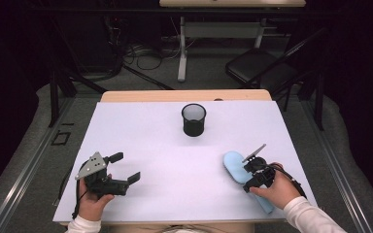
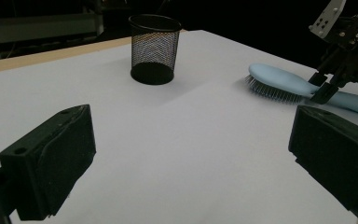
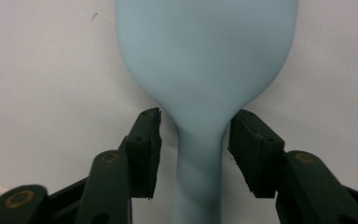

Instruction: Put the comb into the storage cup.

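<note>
White worktop (image 1: 175,160) under a dark room, pretty bare setup. Nearest the person, the left claw (image 1: 126,167) sits low at the near left with its jaws spread wide and nothing between them. Over on the near right, the right claw (image 1: 250,175) is down over a light blue hairbrush (image 1: 233,164) lying bristles-down, jaws straddling the neck where handle meets head, a small gap on each side, so not gripping yet.

Looks like light, rigid, smooth plastic, so probably a bit slippery. That narrow neck seems the best place to pinch.

Right gripper view gives the gap at each jaw, which the high view can't resolve. Left gripper view shows the bristles (image 2: 265,89) from the side. Farther back, middle of the worktop, stands 1 black mesh pen cup (image 1: 194,119), well apart from everything.
</note>
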Demonstrator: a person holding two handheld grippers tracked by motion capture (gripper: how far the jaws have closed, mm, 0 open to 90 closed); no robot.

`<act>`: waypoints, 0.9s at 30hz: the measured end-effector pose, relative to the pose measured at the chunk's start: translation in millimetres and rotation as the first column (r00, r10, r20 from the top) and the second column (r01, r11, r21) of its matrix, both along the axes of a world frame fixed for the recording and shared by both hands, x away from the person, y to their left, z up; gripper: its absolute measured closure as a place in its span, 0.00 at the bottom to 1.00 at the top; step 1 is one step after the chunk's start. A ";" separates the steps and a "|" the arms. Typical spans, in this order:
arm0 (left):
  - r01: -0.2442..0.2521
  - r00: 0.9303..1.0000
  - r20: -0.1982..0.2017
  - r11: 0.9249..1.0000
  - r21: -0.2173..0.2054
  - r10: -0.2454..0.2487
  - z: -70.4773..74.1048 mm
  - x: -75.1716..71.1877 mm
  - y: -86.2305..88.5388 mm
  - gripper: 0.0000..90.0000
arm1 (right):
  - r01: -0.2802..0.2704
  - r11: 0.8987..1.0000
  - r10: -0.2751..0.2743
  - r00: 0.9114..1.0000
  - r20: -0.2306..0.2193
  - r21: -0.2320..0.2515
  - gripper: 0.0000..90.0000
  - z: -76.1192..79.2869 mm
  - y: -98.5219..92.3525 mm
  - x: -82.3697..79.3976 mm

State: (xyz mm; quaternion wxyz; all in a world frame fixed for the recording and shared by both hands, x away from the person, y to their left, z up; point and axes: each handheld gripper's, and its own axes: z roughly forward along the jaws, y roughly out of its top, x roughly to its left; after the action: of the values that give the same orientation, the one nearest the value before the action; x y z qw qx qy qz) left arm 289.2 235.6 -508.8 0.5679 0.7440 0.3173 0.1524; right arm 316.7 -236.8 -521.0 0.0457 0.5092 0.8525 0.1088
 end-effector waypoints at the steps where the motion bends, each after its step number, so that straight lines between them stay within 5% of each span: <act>1: 0.000 1.000 0.000 1.000 -0.001 0.000 0.0 0.0 0.0 0.01 | 0.001 1.000 -0.001 1.000 -0.001 0.001 0.61 -0.4 -0.3 0.0; 13: 0.000 1.000 -0.001 1.000 -0.001 0.000 -0.2 0.3 -0.3 0.01 | 0.011 1.000 -0.011 1.000 -0.015 0.000 0.63 1.7 -5.5 -2.0; 14: 0.001 1.000 -0.001 1.000 -0.001 -0.001 -0.2 0.2 -0.4 0.01 | 0.020 0.998 -0.023 0.999 0.042 0.064 0.63 -4.3 -5.9 -3.2; 15: 0.001 1.000 -0.001 1.000 -0.001 -0.001 -0.2 0.2 -0.4 0.01 | 0.010 1.000 -0.010 1.000 0.010 0.020 0.63 -0.8 -6.4 -3.0; 17: 0.001 1.000 -0.001 1.000 -0.001 -0.001 -0.4 0.4 -0.2 0.01 | 0.009 1.000 -0.009 1.000 0.019 0.014 0.65 -1.3 -6.9 -3.7; 23: -0.001 1.000 -0.001 1.000 -0.003 0.001 -0.4 0.4 -0.1 0.01 | 0.009 0.999 -0.010 0.999 0.037 0.033 0.66 -4.4 -11.4 -5.2; 24: -0.001 1.000 -0.001 1.000 -0.001 0.001 -0.4 0.4 -0.1 0.01 | 0.016 0.997 -0.023 0.997 0.077 0.082 0.66 -9.0 -12.2 -5.8; 26: 0.000 1.000 -0.001 1.000 -0.001 0.000 -0.4 0.4 -0.1 0.01 | 0.019 0.996 -0.026 0.997 0.074 0.086 0.66 -9.1 -12.8 -6.1; 27: 0.000 1.000 -0.001 1.000 -0.001 0.000 -0.3 0.3 -0.2 0.01 | 0.012 0.999 -0.014 0.999 0.039 0.045 0.66 -5.5 -13.9 -6.6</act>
State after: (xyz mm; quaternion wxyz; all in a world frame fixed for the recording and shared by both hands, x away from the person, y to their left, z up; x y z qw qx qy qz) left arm 289.4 235.4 -509.2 0.5680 0.7438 0.3178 0.1520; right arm 310.1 -250.7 -526.4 0.0519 0.5135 0.8454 0.1376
